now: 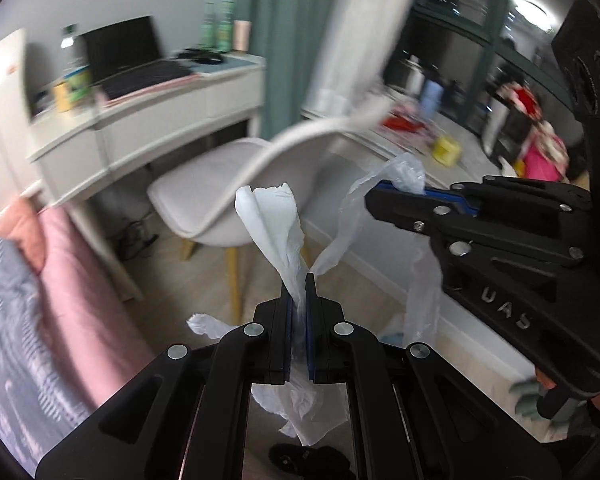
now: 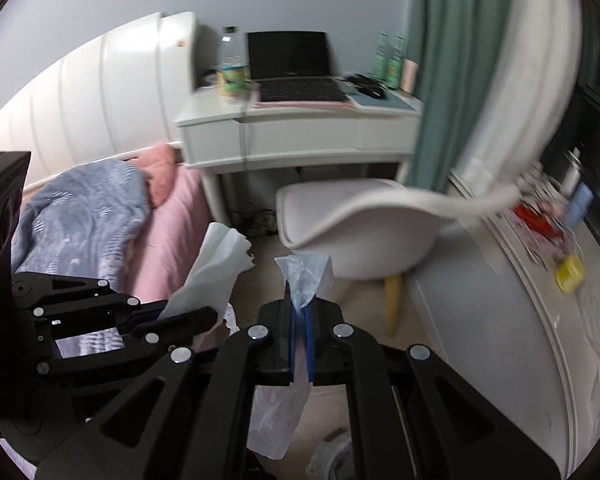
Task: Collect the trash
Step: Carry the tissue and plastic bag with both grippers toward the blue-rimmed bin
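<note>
The left tool [image 1: 299, 280] is pinching a white tissue [image 1: 274, 220] and part of the plastic bag [image 1: 380, 200], while the right tool [image 2: 299, 300] is gripping that bag.

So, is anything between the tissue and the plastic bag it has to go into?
Nothing visible. The left claw grips the tissue and the right claw grips the plastic bag, held side by side.

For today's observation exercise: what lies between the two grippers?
In the left wrist view, a strip of clear plastic bag spans from the left gripper, which also pinches a white tissue, to the right gripper. Nothing else lies between them.
</note>
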Tool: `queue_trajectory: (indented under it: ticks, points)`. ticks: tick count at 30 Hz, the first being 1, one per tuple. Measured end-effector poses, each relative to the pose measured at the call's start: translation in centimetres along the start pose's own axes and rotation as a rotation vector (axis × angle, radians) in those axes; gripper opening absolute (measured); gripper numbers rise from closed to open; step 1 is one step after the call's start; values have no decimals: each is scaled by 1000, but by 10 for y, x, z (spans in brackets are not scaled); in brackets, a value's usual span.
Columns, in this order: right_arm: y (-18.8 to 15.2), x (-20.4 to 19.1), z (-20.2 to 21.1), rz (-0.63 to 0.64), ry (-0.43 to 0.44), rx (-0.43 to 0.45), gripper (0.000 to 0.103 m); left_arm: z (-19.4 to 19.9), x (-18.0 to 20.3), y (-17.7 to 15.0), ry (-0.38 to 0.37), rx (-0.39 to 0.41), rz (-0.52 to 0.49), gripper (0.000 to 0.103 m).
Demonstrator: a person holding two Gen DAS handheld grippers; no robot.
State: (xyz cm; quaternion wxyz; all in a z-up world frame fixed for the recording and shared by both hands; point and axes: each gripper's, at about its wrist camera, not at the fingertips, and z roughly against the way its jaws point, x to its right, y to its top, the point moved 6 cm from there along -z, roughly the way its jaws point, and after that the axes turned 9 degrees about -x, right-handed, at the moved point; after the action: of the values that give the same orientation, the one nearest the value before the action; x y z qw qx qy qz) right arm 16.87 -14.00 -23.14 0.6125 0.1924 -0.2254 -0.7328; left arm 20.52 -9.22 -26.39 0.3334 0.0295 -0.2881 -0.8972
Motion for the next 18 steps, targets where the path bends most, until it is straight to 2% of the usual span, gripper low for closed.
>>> queue_trajectory:
  ticks: [10,18]
  points:
    - [-69,102,32,-138,-33,-34,6,-43,119,1,-60,-60,-123,4]
    - [-125,173,72,-131,-59,-43,6,-59,209,-18,-55,-89,-139,4]
